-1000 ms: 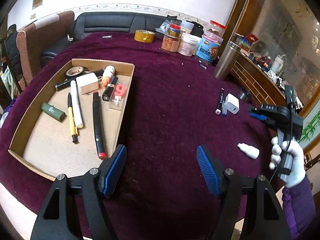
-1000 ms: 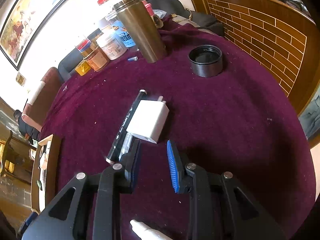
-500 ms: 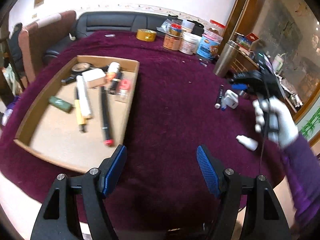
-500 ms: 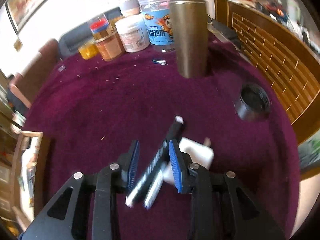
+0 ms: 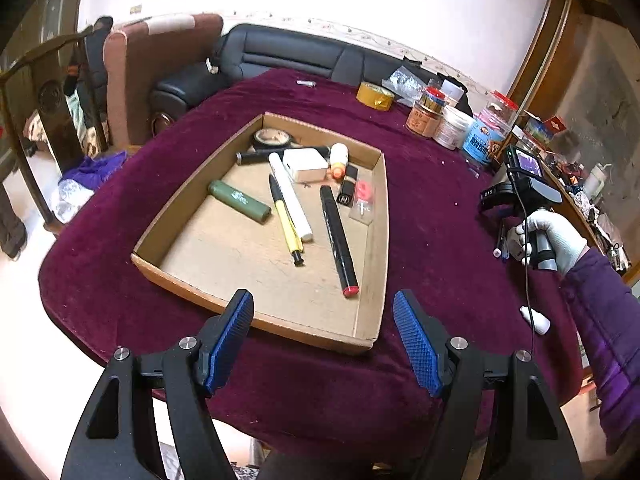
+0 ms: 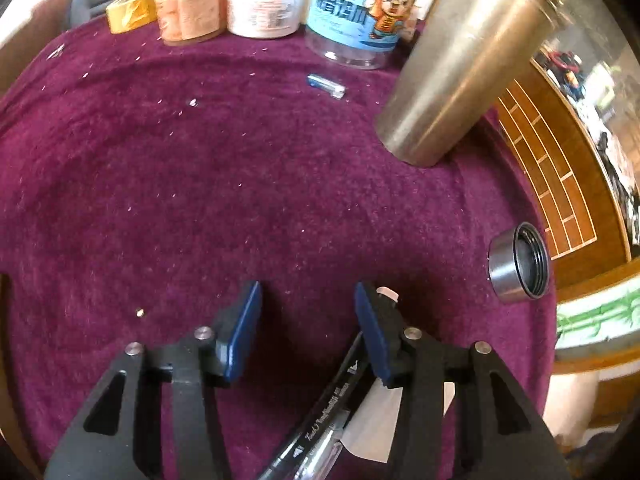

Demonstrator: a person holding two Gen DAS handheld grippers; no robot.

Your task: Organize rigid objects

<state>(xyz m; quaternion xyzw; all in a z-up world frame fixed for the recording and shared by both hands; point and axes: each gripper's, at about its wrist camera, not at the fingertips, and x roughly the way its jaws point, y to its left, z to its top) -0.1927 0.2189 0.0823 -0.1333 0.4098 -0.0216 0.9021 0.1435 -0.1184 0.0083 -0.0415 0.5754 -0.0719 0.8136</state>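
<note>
A cardboard tray (image 5: 380, 216) on the purple tablecloth holds a black marker (image 5: 338, 236), a yellow pen (image 5: 285, 220), a white tube, a green tube (image 5: 239, 202), a white box and a tape roll. My left gripper (image 5: 323, 338) is open and empty above the tray's near edge. My right gripper (image 6: 307, 330) is open and empty, low over the cloth. A black marker (image 6: 326, 420), a clear pen and a white charger (image 6: 378, 420) lie under its right finger. The right gripper (image 5: 516, 192) also shows in the left wrist view, over these items.
A steel tumbler (image 6: 468, 68), its black lid (image 6: 518, 268), a small battery (image 6: 326, 85), jars (image 6: 352, 8) and yellow tape (image 6: 130, 12) stand at the far side. A small white bottle (image 5: 535, 322) lies near the table's right edge. A wooden ledge borders the right.
My left gripper has pulled back and swung left, so the tray is now centred. My right gripper has moved forward over the marker and charger, and its jaws have opened wider.
</note>
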